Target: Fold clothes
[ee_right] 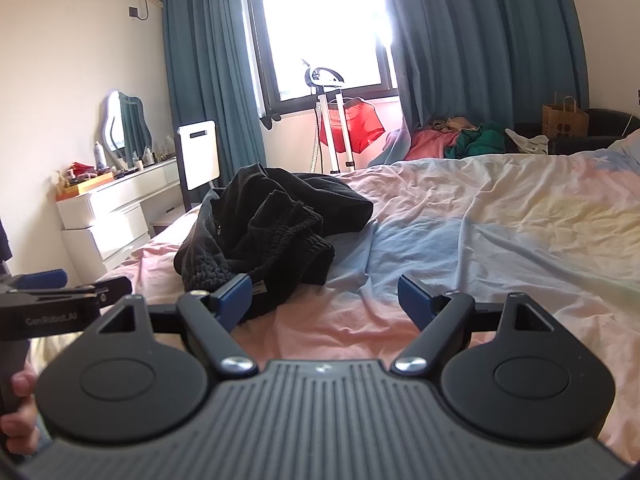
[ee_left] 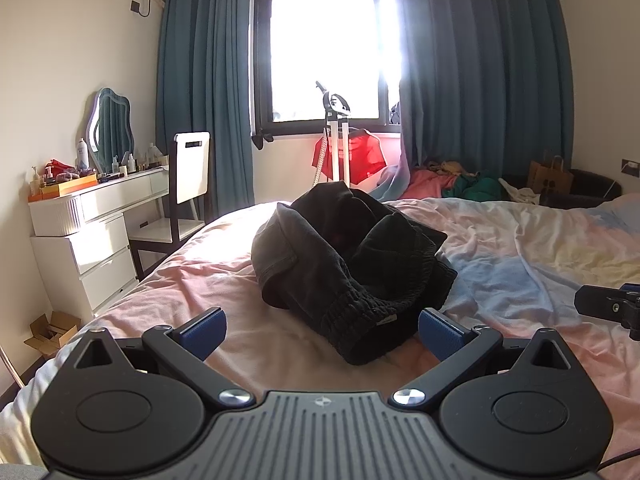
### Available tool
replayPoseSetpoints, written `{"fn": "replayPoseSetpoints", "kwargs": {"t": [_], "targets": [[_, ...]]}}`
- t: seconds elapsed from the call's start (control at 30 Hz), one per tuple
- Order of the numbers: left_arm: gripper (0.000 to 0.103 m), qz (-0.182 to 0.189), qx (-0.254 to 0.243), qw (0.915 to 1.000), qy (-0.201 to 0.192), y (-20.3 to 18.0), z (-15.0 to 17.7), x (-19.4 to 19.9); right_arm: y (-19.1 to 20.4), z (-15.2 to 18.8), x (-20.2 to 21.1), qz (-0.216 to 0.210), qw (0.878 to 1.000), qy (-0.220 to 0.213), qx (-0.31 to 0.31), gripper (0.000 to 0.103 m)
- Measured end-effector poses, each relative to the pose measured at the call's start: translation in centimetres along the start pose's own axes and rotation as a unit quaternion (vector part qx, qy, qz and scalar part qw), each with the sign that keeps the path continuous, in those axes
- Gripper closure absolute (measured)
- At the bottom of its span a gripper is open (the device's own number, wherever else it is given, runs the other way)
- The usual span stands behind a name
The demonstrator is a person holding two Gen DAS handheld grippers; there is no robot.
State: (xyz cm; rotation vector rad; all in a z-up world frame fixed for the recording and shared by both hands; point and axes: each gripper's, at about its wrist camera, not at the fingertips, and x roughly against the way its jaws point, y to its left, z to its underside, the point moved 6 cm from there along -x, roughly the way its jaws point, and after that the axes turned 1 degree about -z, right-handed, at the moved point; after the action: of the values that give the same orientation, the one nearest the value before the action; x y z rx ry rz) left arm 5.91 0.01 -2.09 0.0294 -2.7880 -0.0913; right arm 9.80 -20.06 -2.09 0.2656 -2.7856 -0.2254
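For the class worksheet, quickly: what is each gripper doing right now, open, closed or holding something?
Left gripper: open, empty, its jaws either side of the black garment's near edge.
Right gripper: open, holding nothing, over the bedsheet.

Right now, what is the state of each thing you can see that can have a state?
Left tongs: open, holding nothing, waistband of the black clothes between the pads.
Right tongs: open, holding nothing, over bare sheet.
Black clothes: crumpled heap on the bed, not folded.
Sheet: wrinkled.
Curtains: drawn apart.
Drawers: shut.
Red garment: hanging on the stand.
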Motion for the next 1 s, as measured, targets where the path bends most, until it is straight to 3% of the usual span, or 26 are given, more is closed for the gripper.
{"fn": "replayPoseSetpoints", "kwargs": {"t": [0.5,0.67,0.83,1.0], "targets": [[0.0,-0.001,-0.002,1.0,0.003,0.0,0.1,-0.3,0.1,0.0,-0.1,-0.002,1.0,0.006,0.003,0.021],[0.0,0.014,0.011,0.9998,-0.001,0.2,0.4,-0.7,0.1,-0.2,-0.4,0.002,1.0,0.008,-0.005,0.021],[0.0,0.009,0.008,0.9998,0.019,0.1,1.0,-1.9,0.0,-3.3,-1.5,0.019,1.0,0.005,-0.025,0.021],[0.0,0.005,-0.026,0.9992,0.03,-0.9,1.5,-2.9,-0.6,-6.7,-3.8,0.066,0.998,0.012,-0.008,0.021]]}}
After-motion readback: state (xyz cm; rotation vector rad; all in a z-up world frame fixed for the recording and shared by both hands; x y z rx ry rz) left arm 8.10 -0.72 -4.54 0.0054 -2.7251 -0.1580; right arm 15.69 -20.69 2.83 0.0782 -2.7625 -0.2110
